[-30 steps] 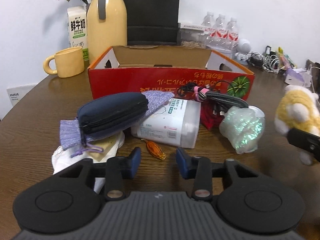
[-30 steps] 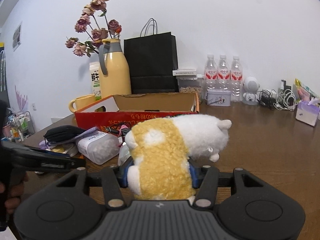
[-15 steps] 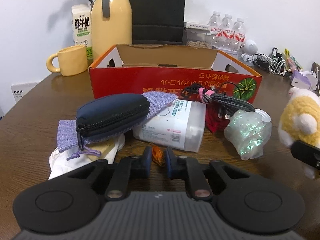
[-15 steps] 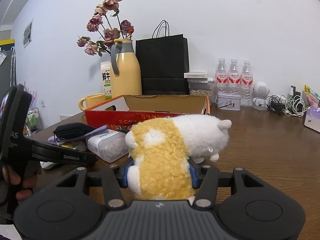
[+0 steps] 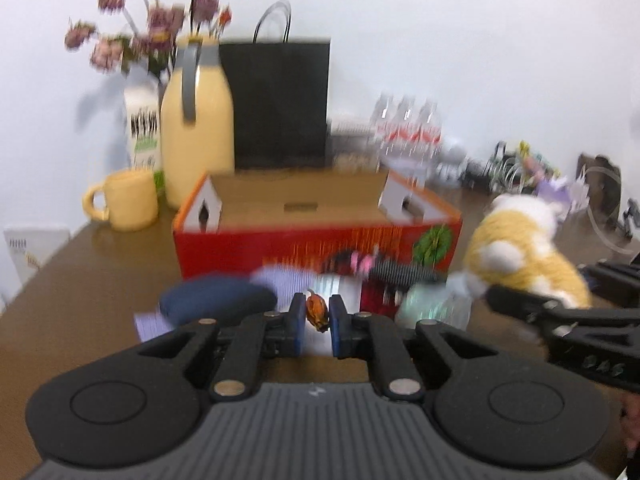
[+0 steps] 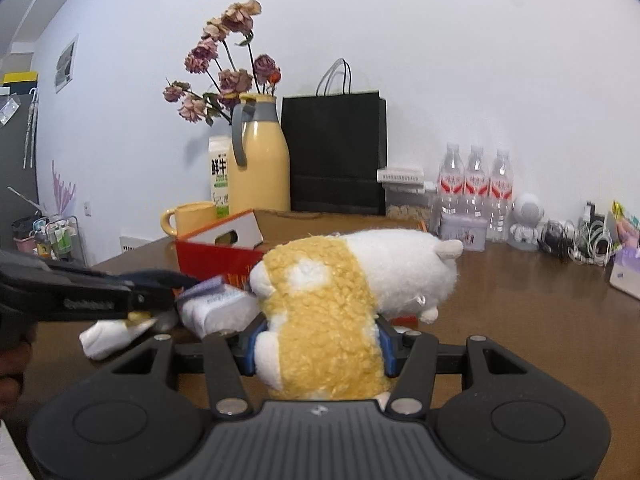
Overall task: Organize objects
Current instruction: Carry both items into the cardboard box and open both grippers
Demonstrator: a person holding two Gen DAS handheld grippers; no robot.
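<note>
Carry the small orange-brown wrapped item (image 5: 317,309) over the near red wall of the open red cardboard box (image 5: 320,248) and release only once well above the brown floor inside. Keep the squeeze light but steady: a slippery little wrapper like this could probably twist out between flat pads. Clear the heap in front of the box on the way — dark blue zipped oval pouch (image 5: 216,300), lilac fabric drawstring bag (image 5: 280,280), white plastic wipes pack (image 6: 218,306), coiled black cable with pink tie (image 5: 384,270) — by lifting over it, not dragging through it. Avoid crossing paths with the other tool, close on the right.

Left gripper (image 5: 317,320): jaws pinched nearly together on the orange-brown item, held near the pad tips, clear of the brown wooden surface (image 5: 80,280). Tilted slightly downward, aimed at the box front; picture smeared, so finer detail of the pile not readable. Seen from the right wrist view as a dark arm reaching in from the left, low over the pile.

Right gripper (image 6: 318,346): jaws about half open, clamped around the yellow-and-white plush toy animal (image 6: 340,280), gripped at the yellow rear end, white head pointing away toward the back wall. Toy held just right of the box, above the surface; pointed nearly level, a touch downward. Likely next for the box as well.
</note>
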